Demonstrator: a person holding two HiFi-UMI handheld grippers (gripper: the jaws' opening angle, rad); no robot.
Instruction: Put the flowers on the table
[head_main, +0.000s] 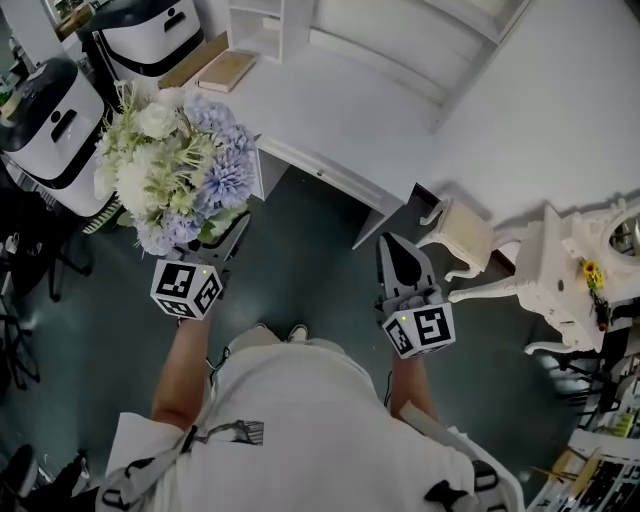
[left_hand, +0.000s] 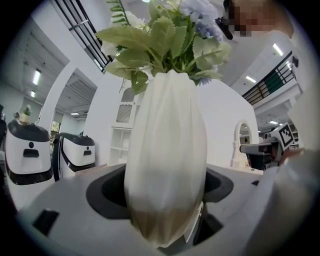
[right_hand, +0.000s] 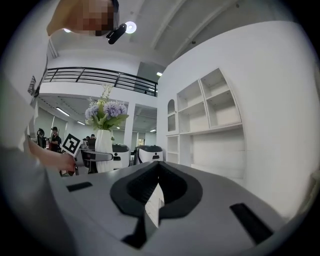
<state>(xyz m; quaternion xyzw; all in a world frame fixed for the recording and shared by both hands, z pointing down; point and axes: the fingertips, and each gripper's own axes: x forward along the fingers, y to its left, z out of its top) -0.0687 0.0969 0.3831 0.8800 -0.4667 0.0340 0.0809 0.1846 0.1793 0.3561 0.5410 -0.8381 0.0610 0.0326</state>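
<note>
A bunch of blue and white flowers (head_main: 175, 165) stands in a ribbed white vase (left_hand: 167, 155). My left gripper (head_main: 225, 238) is shut on the vase's lower body and holds it upright in the air, to the left of the white table's (head_main: 330, 110) near corner. In the head view the blooms hide the vase and most of the jaws. My right gripper (head_main: 402, 258) hangs to the right at about the same height, its jaws together with nothing in them. From the right gripper view, the vase (right_hand: 104, 150) and flowers (right_hand: 105, 112) show at left.
A flat tan box (head_main: 225, 70) lies on the table's far left end. Two white-and-black machines (head_main: 55, 120) stand at left. A small ornate white chair (head_main: 468, 240) and a white dressing stand (head_main: 570, 270) are at right. White shelves (right_hand: 215, 115) line the wall.
</note>
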